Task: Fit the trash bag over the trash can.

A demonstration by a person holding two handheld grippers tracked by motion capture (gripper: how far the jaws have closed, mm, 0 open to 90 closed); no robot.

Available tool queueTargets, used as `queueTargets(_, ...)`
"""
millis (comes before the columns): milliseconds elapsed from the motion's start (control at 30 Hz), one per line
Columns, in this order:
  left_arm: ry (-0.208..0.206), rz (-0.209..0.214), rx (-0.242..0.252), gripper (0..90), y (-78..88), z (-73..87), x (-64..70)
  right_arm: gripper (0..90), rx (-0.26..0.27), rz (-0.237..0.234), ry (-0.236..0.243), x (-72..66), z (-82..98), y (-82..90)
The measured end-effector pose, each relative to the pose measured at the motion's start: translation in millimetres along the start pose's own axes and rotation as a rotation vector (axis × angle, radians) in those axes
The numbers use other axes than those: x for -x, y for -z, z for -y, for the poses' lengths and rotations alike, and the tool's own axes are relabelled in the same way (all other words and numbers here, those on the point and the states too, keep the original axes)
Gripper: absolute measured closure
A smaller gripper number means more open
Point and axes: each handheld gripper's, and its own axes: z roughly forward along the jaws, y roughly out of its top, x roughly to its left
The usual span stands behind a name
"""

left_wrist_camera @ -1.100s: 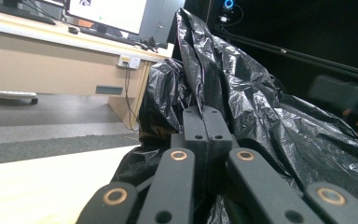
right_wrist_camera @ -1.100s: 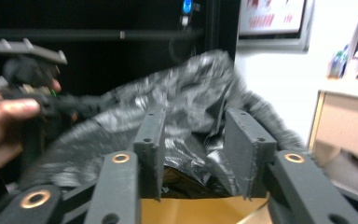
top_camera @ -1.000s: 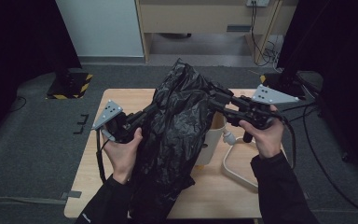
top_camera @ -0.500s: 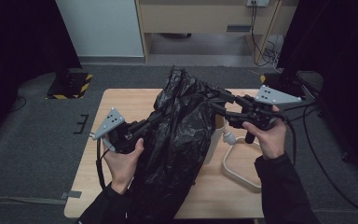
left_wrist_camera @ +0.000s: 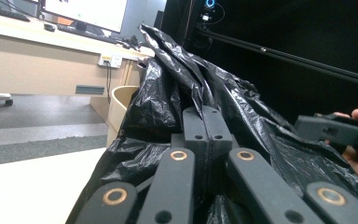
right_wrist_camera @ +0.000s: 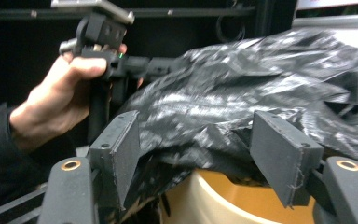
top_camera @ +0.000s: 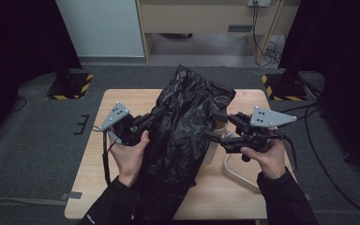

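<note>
- Black jaws of your left gripper (top_camera: 143,123) are clenched together on a fold of the black plastic bag (top_camera: 183,136); the left gripper view shows the pads pressed flat against each other with film bunched around them.
- Your right gripper (top_camera: 215,125) stands released: its jaws have just been opening, and the right gripper view shows both pads (right_wrist_camera: 121,149) spread apart, the bag's edge sagging between them without being pressed.
- That bag is draped over the cream bin (top_camera: 214,143) in the middle of the wooden table (top_camera: 93,178), crumpled and standing tall, with the bin's rim peeking out on your right side.
- By my reading, you are fitting the bag as a liner, and the step in hand is re-gripping its mouth on the right.
- Your next move calls for closing the right jaws on a free edge of film just above the rim, then pulling it outward and down over the rim while the left holds tension.
- Count: two grippers, one bag, one bin, one table, and one pale loop (top_camera: 236,171) lying on the table beside the bin.
</note>
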Motion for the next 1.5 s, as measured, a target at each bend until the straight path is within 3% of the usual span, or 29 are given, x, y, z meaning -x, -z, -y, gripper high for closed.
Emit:
queueTargets(33, -0.003, 0.004, -0.004, 90.0, -0.7, 0.3, -0.5, 37.8, -0.030, -0.003, 0.011, -0.9, 3.1, -5.5)
queueTargets(100, -0.006, 0.006, -0.006, 89.8, -0.9, 0.6, -0.8, 40.6, -0.029, -0.005, 0.017, -1.1, 4.0, -6.9)
queueTargets(133, -0.011, 0.015, -0.004, 86.4, -0.9, 0.9, -1.2, 52.9, -0.030, -0.016, 0.018, -0.7, 3.8, -8.1)
queueTargets(200, -0.016, 0.027, 0.005, 84.1, -0.3, 1.4, -2.3, 56.0, -0.035, -0.019, 0.011, -0.4, 3.2, -7.9)
queueTargets(300, -0.031, 0.032, 0.046, 63.2, 2.5, 1.4, -4.2, 71.0, -0.038, -0.019, -0.011, 1.0, 1.9, -7.6)
queueTargets(333, -0.048, 0.031, 0.057, 48.2, 3.8, 1.0, -5.4, 74.3, -0.044, -0.036, -0.044, 1.3, 0.3, -7.5)
queueTargets(367, -0.057, 0.030, 0.065, 48.2, 4.9, 0.8, -6.4, 74.3, -0.044, -0.036, -0.044, 1.3, 0.3, -7.5)
queueTargets(467, -0.078, 0.030, 0.072, 36.3, 12.2, 0.3, -13.5, 76.1, -0.050, -0.052, -0.061, 4.0, -1.4, -8.4)
queueTargets(533, -0.098, 0.026, 0.086, 31.3, 18.3, 1.2, -19.3, 81.3, -0.026, -0.069, -0.070, 5.8, -3.0, -8.2)
queueTargets(600, -0.094, 0.032, 0.094, 27.7, 21.3, 2.8, -24.0, 82.6, 0.013, -0.051, -0.078, 8.3, -9.0, -3.8)
queueTargets(667, -0.082, 0.045, 0.095, 27.2, 21.5, 4.6, -29.0, 83.6, 0.019, -0.046, -0.079, 9.5, -10.5, -2.7)
queueTargets(867, -0.027, 0.085, 0.079, 27.6, 11.6, 14.3, -37.1, 86.1, 0.026, 0.021, -0.075, 21.6, -18.4, -2.0)
queueTargets(1067, 0.034, 0.121, 0.069, 34.0, 4.7, 19.4, -36.2, 85.7, -0.073, 0.069, -0.081, 34.6, -17.0, -18.3)
queueTargets(1167, 0.082, 0.162, 0.062, 47.8, 6.4, 19.7, -35.5, 84.5, -0.126, 0.069, -0.096, 36.6, -14.8, -23.1)
queueTargets(1200, 0.105, 0.181, 0.057, 58.7, 8.0, 19.6, -34.0, 82.4, -0.145, 0.075, -0.086, 36.1, -14.0, -22.7)
queueTargets(1267, 0.109, 0.186, 0.052, 62.6, 9.0, 19.1, -32.5, 81.2, -0.146, 0.077, -0.083, 35.5, -13.7, -22.1)
queueTargets(1300, 0.105, 0.191, 0.048, 68.7, 10.3, 18.1, -30.0, 79.3, -0.147, 0.082, -0.081, 35.0, -13.3, -21.4)
queueTargets(1400, 0.049, 0.177, 0.035, 85.0, 14.6, 13.7, -22.0, 72.7, -0.119, 0.088, -0.083, 35.2, -13.8, -17.2)
queueTargets(1433, 0.030, 0.172, 0.034, 88.9, 15.9, 12.0, -18.7, 67.4, -0.075, 0.077, -0.097, 35.7, -17.9, -11.5)
queueTargets(1500, 0.016, 0.165, 0.033, 89.3, 16.8, 10.4, -14.2, 64.6, -0.062, 0.078, -0.100, 35.7, -19.5, -10.0)
